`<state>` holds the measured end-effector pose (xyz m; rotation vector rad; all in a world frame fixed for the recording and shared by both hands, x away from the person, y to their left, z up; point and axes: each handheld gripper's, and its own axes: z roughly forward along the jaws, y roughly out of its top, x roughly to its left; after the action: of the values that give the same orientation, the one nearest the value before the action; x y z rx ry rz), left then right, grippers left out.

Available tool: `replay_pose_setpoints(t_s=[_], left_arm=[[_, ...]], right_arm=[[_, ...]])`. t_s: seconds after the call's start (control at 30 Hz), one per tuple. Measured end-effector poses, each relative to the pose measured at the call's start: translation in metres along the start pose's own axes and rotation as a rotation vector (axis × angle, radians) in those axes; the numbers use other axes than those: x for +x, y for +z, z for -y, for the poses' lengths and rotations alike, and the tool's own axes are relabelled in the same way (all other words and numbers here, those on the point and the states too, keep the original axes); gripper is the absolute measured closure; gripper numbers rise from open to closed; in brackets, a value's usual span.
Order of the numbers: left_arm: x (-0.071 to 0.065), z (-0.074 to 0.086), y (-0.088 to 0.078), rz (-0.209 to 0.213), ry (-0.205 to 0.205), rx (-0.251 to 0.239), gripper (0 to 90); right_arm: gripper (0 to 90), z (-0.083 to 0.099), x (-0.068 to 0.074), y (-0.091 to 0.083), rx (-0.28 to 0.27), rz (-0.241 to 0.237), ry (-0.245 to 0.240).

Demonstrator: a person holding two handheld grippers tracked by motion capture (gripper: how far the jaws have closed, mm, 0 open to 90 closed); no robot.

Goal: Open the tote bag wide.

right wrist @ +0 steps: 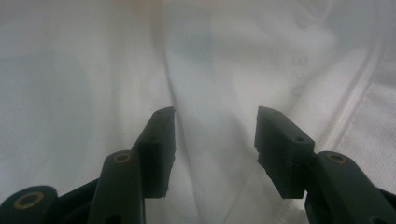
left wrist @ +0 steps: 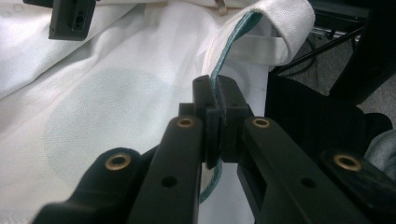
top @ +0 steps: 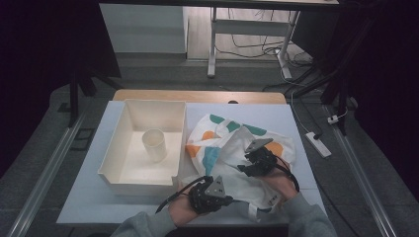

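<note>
Nearest the camera in the high view, the left gripper (top: 211,193) sits at the front edge of the tabletop (top: 94,182), held in a hand with a grey sleeve (top: 143,226) behind it. Its jaws are clamped tight on the teal-lined hem of the cloth bag (top: 232,148); in the left gripper view the left gripper (left wrist: 216,122) pinches that hem (left wrist: 224,60) between its pads, the edge rising from the jaws up to a folded white handle strap (left wrist: 275,44).

Just beyond and to the right, the right gripper (top: 254,162) rests over the middle of the bag, pointing down into the white cloth. In the right gripper view its jaws stand apart, the right gripper (right wrist: 215,140) hovering close over creased white fabric, with nothing pressed between the pads; whether the tips touch the cloth cannot be told.

The bag lies rumpled on the right half of the tabletop, white with teal and orange patches, reaching from the front edge back past the middle.

Left of the bag, just beside it, stands a cream open-topped bin (top: 116,158). Inside it a cream cup (top: 154,144) stands upright near the bin's middle.
</note>
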<state>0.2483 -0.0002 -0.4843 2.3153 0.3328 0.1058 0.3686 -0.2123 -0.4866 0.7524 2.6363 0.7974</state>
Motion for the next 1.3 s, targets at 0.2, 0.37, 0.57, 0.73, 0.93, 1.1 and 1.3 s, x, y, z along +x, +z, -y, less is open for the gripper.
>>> replay_pose_setpoints(t_s=[0.2,0.37,0.57,0.73,0.93,1.1,1.3], left_arm=[[0.001,0.001,0.0,0.003,-0.004,0.001,88.1],[0.001,0.001,0.0,0.004,-0.006,0.0,88.1],[0.001,0.001,0.0,0.003,-0.006,0.0,88.1],[0.001,0.001,0.0,0.003,-0.004,0.002,88.1],[0.002,0.001,-0.002,0.009,-0.011,-0.007,88.1],[0.004,0.001,-0.005,0.025,-0.029,-0.027,88.1],[0.002,0.0,-0.014,0.052,-0.034,-0.059,88.1]], right_arm=[[45.8,0.0,0.003,0.004,0.03,0.019,-0.028],[45.2,0.002,0.006,0.011,0.071,0.041,-0.066],[56.6,0.003,0.011,0.017,0.101,0.12,-0.156],[83.8,0.002,0.014,0.015,0.096,0.125,-0.193],[88.7,-0.003,0.012,0.002,0.052,0.116,-0.193],[88.9,-0.019,0.012,-0.034,-0.051,0.059,-0.156],[88.9,-0.027,-0.015,-0.067,-0.213,0.024,-0.033]])
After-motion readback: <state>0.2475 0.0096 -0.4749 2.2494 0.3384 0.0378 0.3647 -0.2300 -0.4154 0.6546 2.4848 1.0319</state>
